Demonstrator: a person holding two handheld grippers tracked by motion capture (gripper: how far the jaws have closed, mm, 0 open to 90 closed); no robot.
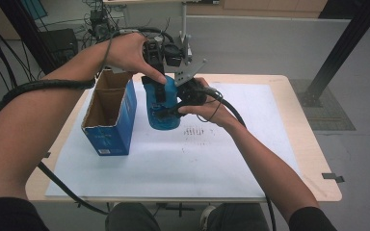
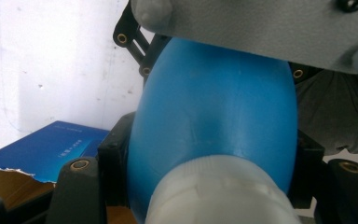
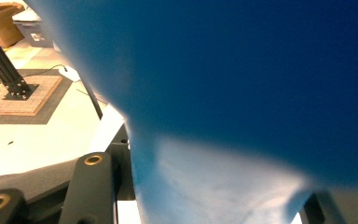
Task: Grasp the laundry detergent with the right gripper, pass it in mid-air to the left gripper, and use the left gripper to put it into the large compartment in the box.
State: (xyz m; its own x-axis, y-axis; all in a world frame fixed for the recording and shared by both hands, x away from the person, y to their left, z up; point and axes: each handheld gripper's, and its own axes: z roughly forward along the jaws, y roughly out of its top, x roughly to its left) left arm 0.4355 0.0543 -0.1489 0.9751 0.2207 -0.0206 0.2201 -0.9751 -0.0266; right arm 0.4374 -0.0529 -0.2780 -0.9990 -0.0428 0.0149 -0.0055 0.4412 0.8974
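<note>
Already out of open blue carton [image 1: 110, 120], blue bottle [image 1: 163, 108] hangs mid-frame above table [image 1: 289, 144], left tongs [image 1: 160, 91] and right tongs [image 1: 173, 109] both clenched on it. Left, likely: cap work or set-down.

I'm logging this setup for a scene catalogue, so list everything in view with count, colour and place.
bottle: one, blue with a white cap, upright at table centre, gripped by both claws
box: one, blue cardboard, open top, on the sheet left of the bottle
sheet: one, white, covering the table top
table: one, light wood, centre of the high view
left claw: one, black, shut on the bottle's top
right claw: one, black, shut on the bottle's side
</note>
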